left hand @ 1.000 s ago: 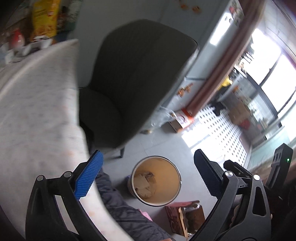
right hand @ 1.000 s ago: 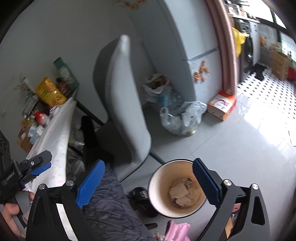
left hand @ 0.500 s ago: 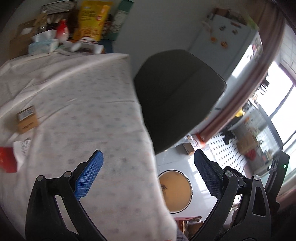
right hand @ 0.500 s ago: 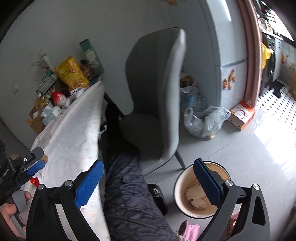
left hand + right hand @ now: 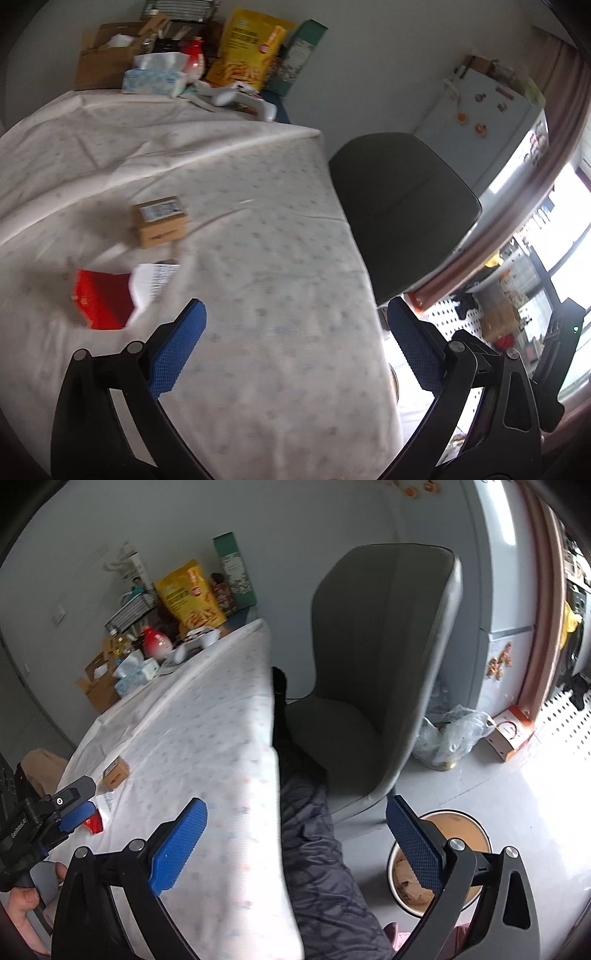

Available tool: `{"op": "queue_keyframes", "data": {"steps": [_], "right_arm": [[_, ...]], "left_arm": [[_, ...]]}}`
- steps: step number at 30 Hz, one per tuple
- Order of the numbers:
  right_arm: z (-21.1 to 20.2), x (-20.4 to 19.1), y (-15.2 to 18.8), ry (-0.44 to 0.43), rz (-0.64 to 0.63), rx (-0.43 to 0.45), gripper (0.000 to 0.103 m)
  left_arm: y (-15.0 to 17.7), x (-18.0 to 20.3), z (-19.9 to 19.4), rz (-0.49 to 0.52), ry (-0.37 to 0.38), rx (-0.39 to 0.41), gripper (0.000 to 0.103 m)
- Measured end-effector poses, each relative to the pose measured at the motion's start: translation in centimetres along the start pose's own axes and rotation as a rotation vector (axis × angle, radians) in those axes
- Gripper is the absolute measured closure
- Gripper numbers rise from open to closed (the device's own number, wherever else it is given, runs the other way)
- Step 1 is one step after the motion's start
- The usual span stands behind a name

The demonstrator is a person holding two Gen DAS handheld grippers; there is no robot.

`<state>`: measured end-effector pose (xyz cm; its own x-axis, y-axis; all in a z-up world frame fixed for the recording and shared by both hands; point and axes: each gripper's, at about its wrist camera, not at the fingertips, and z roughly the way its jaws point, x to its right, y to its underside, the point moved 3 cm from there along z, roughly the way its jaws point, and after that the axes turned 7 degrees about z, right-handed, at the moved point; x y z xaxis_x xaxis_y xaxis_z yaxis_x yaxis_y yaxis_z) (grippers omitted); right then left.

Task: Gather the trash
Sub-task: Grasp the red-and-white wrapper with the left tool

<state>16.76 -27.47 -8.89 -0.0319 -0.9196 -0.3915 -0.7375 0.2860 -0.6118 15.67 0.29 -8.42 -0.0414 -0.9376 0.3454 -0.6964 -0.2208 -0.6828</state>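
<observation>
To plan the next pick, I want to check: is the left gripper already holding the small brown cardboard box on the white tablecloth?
No, the left gripper is open and empty, while the small brown cardboard box lies apart on the white tablecloth.

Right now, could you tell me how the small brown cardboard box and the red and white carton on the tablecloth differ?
The small brown cardboard box is plain tan with a printed label on top, while the red and white carton is bright red with a white printed panel. The box keeps a squared, closed shape; the carton looks flattened or torn open, though blur hides detail. The carton lies nearer the left gripper, the box farther. Both rest apart on the white tablecloth, untouched.
</observation>
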Motion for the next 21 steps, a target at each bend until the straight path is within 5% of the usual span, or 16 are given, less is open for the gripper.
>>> {"op": "queue_keyframes", "data": {"steps": [21], "right_arm": [[2.8, -8.8, 1.7, -0.112, -0.116, -0.062, 0.008]], "left_arm": [[2.5, -10.0, -3.9, -0.128, -0.127, 0.033, 0.006]]}}
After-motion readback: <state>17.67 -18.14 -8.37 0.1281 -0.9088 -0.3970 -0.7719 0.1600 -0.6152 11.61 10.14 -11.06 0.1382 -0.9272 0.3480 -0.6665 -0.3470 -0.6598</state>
